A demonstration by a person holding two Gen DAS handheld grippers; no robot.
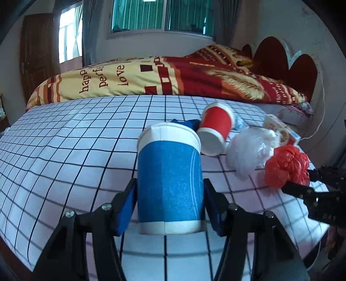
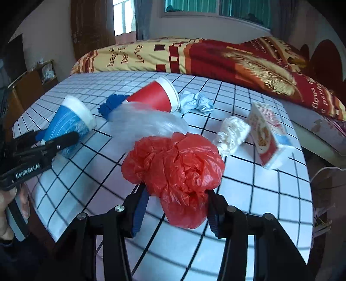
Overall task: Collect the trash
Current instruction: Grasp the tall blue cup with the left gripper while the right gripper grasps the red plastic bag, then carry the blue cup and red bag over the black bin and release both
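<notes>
Table w/ a white cloth gridded in black lines (image 1: 64, 151) fills the near part of the room; behind it a bed under a red-and-yellow quilt printed w/ words and a feather (image 1: 173, 73), then a dark wooden door (image 1: 36, 54) and a green-curtained window (image 1: 160, 15) at the far wall.

Left gripper (image 1: 169, 207): the blue paper cup w/ white rims (image 1: 169, 179) lies on its side on the cloth, between the two blue-padded fingers (image 1: 125, 214), mouth pointing away. Pads sit right at the cup's sides, jaws partway closed; can't tell if they're truly pressing yet. Gripper tilts down toward the table.

Right gripper (image 2: 176, 207): crumpled red plastic bag (image 2: 175, 170) bulges up btwn its fingers, bag bottom hanging over the pads. Fingers at the bag's edges, partway in; a firm clamp isn't clear. It also angles down.

At left in the right wrist view, a hand (image 2: 13, 207) grips the left tool's handle.

Further back: clear plastic bag (image 2: 142, 121), red paper cup on its side (image 2: 155, 97), blue wad (image 2: 110, 104), crumpled pale-blue paper (image 2: 196, 102), white crinkled wrapper (image 2: 232, 134), small red-and-white printed carton (image 2: 268, 138) standing tilted.
</notes>
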